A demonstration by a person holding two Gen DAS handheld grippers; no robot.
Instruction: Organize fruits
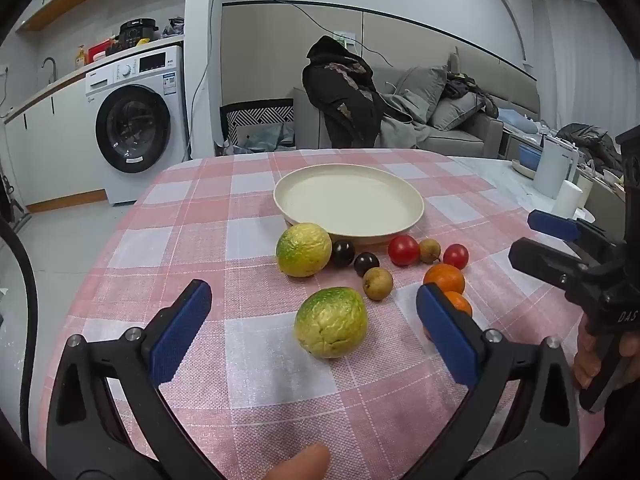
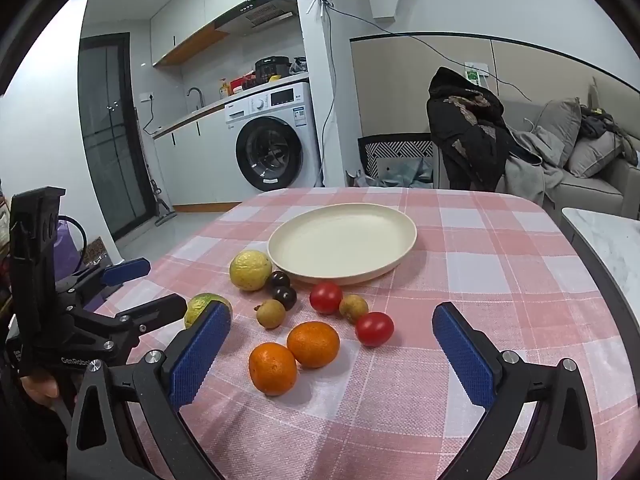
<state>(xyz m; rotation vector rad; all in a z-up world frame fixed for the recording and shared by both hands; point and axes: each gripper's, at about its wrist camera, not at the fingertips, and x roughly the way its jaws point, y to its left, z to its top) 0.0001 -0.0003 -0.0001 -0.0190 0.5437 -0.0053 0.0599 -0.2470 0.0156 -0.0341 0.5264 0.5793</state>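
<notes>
Fingers (image 1: 180, 332) of the left gripper (image 1: 314, 330) stand wide apart and hold nothing; those of the right gripper (image 2: 332, 354) are likewise spread and empty. Neither touches any fruit.

Largest item: the cream plate (image 2: 400, 256), centre of both frames on the checked surface (image 2: 500, 280), bare of fruit, so sorting is judged not yet begun.

Next, two green-yellow wrinkled fruits. One (image 1: 331, 322) lies between the left fingers at lower centre of the left view, slightly oval, long axis running left to right and tilting up toward the right. The other (image 1: 304, 249) sits just beside the plate rim.

Two oranges (image 2: 313, 344) (image 2: 273, 368) lie touching, lower centre of the right view, between the right fingers; round, no clear axis.

Smaller: two red tomatoes (image 2: 326, 297) (image 2: 374, 329), three brown fruits, one at (image 2: 271, 313), and two dark ones (image 2: 279, 280).

Risks, as judgement: every item is round and may roll on the cloth if nudged. The cluster is tight, so closing on one orange could push its neighbour. Both grippers work close together and could collide.
</notes>
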